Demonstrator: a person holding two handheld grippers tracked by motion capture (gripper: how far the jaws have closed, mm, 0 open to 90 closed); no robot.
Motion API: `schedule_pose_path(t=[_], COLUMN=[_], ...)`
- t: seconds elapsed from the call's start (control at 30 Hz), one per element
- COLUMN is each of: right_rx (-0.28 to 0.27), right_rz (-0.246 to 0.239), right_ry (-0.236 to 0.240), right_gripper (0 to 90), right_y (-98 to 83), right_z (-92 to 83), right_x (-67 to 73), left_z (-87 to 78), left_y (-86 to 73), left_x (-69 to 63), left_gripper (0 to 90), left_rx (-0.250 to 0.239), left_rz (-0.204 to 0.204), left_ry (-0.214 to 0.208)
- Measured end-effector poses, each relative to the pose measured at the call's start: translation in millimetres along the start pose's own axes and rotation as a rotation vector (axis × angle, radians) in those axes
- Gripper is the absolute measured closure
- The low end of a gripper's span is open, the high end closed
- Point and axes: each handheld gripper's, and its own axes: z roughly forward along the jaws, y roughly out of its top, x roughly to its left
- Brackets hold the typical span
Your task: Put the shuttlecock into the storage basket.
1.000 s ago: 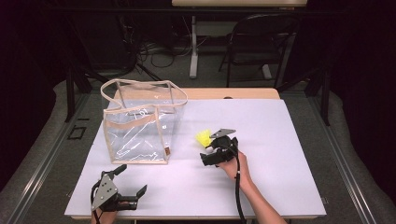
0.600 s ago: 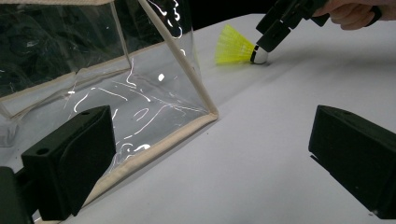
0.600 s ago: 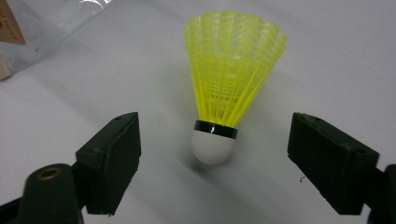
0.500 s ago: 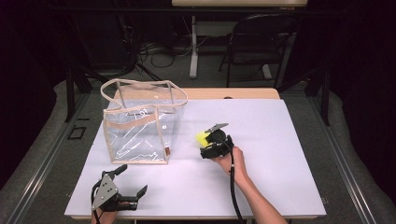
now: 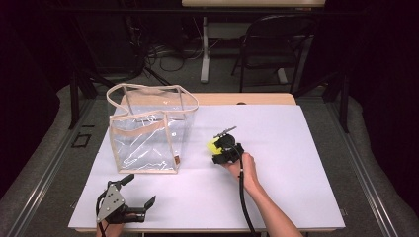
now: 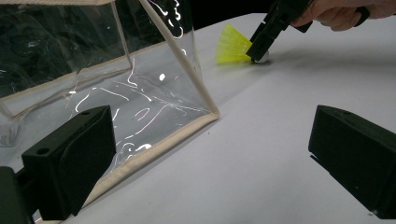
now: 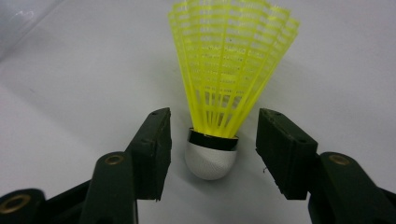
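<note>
A yellow plastic shuttlecock [image 5: 213, 145] with a white cork lies on the white table [image 5: 306, 148], just right of a clear bag [image 5: 148, 133]. My right gripper [image 5: 218, 149] reaches it from the near side. In the right gripper view the cork [image 7: 210, 161] sits between the two black pads [image 7: 152, 149], with a small gap on each side. These jaws have just been closing around the shuttlecock [image 7: 231, 70], and the pads are not pressing on it. My left gripper [image 5: 140, 189] rests open and unloaded at the table's front left. Its own view shows the shuttlecock [image 6: 233, 44] and the right gripper [image 6: 259, 46] farther off.
The clear bag [image 6: 93, 70] with beige trim and handles stands upright and open-topped at the table's left, close ahead of the left gripper [image 6: 210, 154]. A black chair [image 5: 276, 44] and a desk leg stand beyond the far edge.
The right gripper has slid forward and a little left onto the shuttlecock, and its jaws have narrowed around the cork. The left gripper and the bag have stayed put.
</note>
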Motion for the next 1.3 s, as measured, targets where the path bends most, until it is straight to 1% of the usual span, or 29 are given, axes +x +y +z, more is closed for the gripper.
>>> schedule_pose_path(t=[0.07,0.1,0.13,0.23,0.27,0.33,0.37,0.5,0.53,0.57,0.67,0.7,0.77,0.8,0.87,0.9,0.93,0.97,1.0,1.03,1.07,1.1,1.13,1.17,1.2,1.23,1.3], right_rx=[0.030,0.030,0.024,0.029,0.021,0.023,0.025,0.037,0.037,0.034,0.049,0.032,0.040,0.029,0.023,0.033,0.026,0.033,0.001,0.021,0.103,0.081,0.026,-0.003,0.000,0.017,-0.003], right_rz=[-0.011,-0.011,-0.003,-0.004,0.000,-0.002,-0.001,0.001,0.001,0.011,0.005,0.016,0.017,0.019,0.040,0.047,0.057,0.067,0.074,0.078,0.052,0.075,0.084,0.091,0.091,0.096,0.098], right_ry=[-0.005,-0.005,-0.002,0.002,0.003,0.003,0.001,0.006,0.006,0.005,0.007,0.013,0.015,0.024,0.033,0.036,0.043,0.047,0.055,0.055,0.046,0.053,0.060,0.068,0.069,0.064,0.071], right_gripper=[47.9,47.9,50.5,52.3,54.4,54.7,57.1,61.1,61.1,62.3,63.5,63.7,63.8,63.8,63.9,63.9,63.9,63.9,63.9,63.9,63.9,63.9,63.9,63.9,63.9,63.9,63.9], right_y=[1.0,1.0,0.7,0.8,0.5,0.5,0.2,-0.1,-0.1,-0.4,0.0,-0.7,-0.7,-1.0,-1.8,-2.0,-2.6,-2.7,-3.9,-3.4,-0.8,-1.8,-3.6,-4.4,-4.3,-3.7,-4.0], right_z=[-0.3,-0.3,1.7,2.4,3.7,4.0,4.9,5.6,5.6,6.0,4.9,5.6,4.3,4.5,4.2,3.3,3.8,2.9,4.6,2.8,-3.1,-2.3,0.8,1.8,0.9,-1.1,-2.0], right_x=[-0.5,-0.5,0.1,0.0,0.1,0.1,0.0,-0.8,-0.8,-0.1,-1.0,-1.1,-2.2,-3.2,-4.7,-5.9,-7.1,-7.8,-8.7,-9.7,-12.3,-11.7,-11.6,-11.6,-11.9,-11.8,-12.7], left_z=[0.0,0.0,0.0,0.1,0.0,0.1,0.1,0.2,0.2,0.2,0.1,0.0,0.0,0.0,0.1,0.0,0.0,0.1,0.1,0.1,0.1,0.1,0.2,0.2,0.2,0.3,0.2], left_y=[0.0,0.0,0.0,0.0,0.0,0.0,0.0,0.0,0.0,0.0,0.0,0.0,0.0,0.0,0.0,0.0,0.1,0.1,0.1,0.1,0.0,0.0,0.1,0.1,0.1,0.1,0.2], left_x=[0.0,0.0,0.0,-0.1,-0.1,0.0,0.0,-0.3,-0.3,0.0,0.0,0.0,0.0,0.0,-0.1,-0.1,-0.1,-0.1,-0.1,-0.1,0.0,0.0,0.1,0.0,0.0,-0.1,0.0], left_gripper=[0.9,0.9,0.9,1.0,1.0,1.0,1.0,1.0,1.0,1.0,1.0,1.0,1.0,1.0,1.0,1.0,1.0,1.0,1.0,1.0,1.0,1.0,1.0,1.0,1.0,0.9,1.0], left_rx=[0.000,0.000,0.000,0.000,0.001,0.001,0.001,0.001,0.001,0.001,0.001,-0.001,0.000,-0.001,0.000,0.000,0.000,0.000,0.000,-0.001,0.000,0.000,0.001,0.001,0.001,0.000,-0.001], left_rz=[-0.001,-0.001,-0.001,-0.001,-0.001,-0.002,-0.002,-0.003,-0.003,-0.002,-0.001,-0.002,-0.002,-0.003,-0.001,-0.002,-0.002,-0.001,-0.001,-0.002,-0.002,-0.002,-0.001,-0.001,-0.001,0.000,0.001], left_ry=[0.000,0.000,-0.002,-0.003,-0.002,-0.002,-0.003,-0.003,-0.003,-0.003,-0.003,-0.003,-0.003,-0.003,-0.002,-0.003,-0.003,-0.003,-0.002,-0.002,-0.001,-0.001,-0.002,-0.002,-0.002,-0.002,-0.002])
